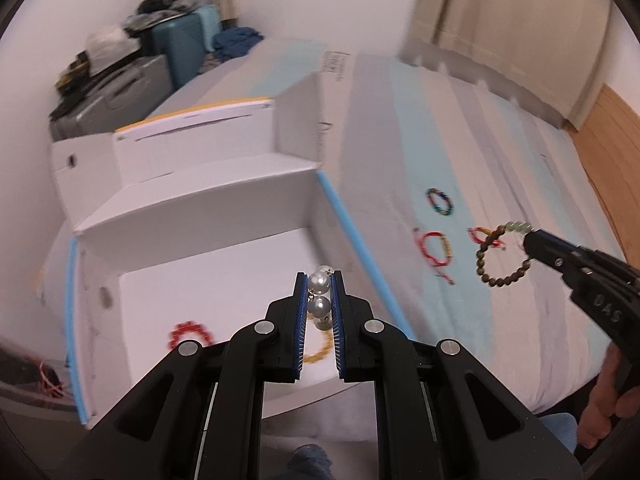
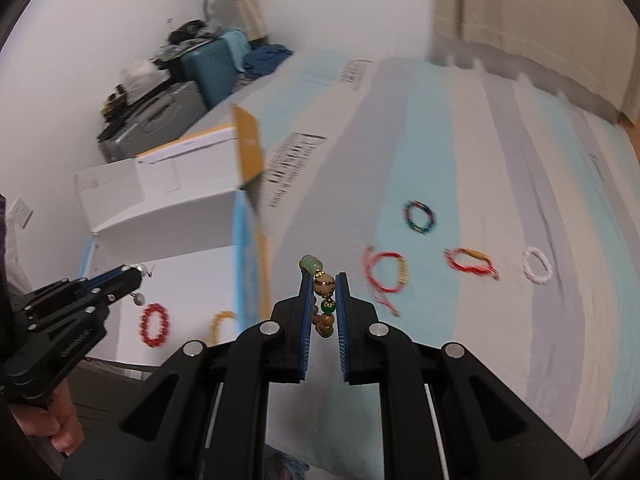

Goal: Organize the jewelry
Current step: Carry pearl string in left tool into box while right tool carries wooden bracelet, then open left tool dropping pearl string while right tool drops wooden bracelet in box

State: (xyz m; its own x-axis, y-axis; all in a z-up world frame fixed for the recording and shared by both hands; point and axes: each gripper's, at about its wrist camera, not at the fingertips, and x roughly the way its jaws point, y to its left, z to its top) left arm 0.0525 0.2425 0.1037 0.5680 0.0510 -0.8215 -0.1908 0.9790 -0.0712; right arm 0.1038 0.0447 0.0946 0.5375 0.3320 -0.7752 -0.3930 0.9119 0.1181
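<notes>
Pearls, glossy and grey-white, sat strung in a short row as a pearl bracelet (image 1: 320, 294) pinched between the blue pads of the left gripper (image 1: 319, 280), whose jaws stood narrow and clamped on it, angled down over the open white box (image 1: 192, 216). Inside that box, on its white floor, lay a red beaded bracelet (image 1: 191, 335) and, just right of it, a yellow bracelet (image 1: 320, 350) partly hidden behind the fingers. Right of the box, the right gripper (image 2: 323, 280) likewise pointed downward, closed tight on a brown wooden-bead bracelet (image 2: 324, 285) with green beads and gold spacers, its loop hanging free above the striped bedsheet (image 2: 480, 320). Farther off on the sheet lay a multicoloured bracelet (image 2: 419, 217), two red cord bracelets (image 2: 386, 272) (image 2: 471, 261) and a white bracelet (image 2: 537, 265), well apart.
</notes>
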